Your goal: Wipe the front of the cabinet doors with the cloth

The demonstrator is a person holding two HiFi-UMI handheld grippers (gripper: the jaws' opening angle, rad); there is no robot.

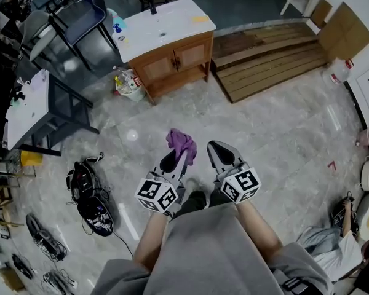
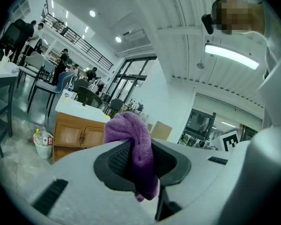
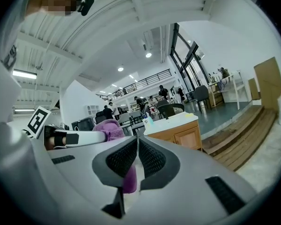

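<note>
Marble floor, bin beside cabinet; left claw clamps purple cloth.

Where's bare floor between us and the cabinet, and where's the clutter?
Bare floor lies between the purple cloth and the cabinet front, extending right below the wooden platform. Crowded: bin of bottles at the cabinet's left corner, cables and gear far left.
</note>
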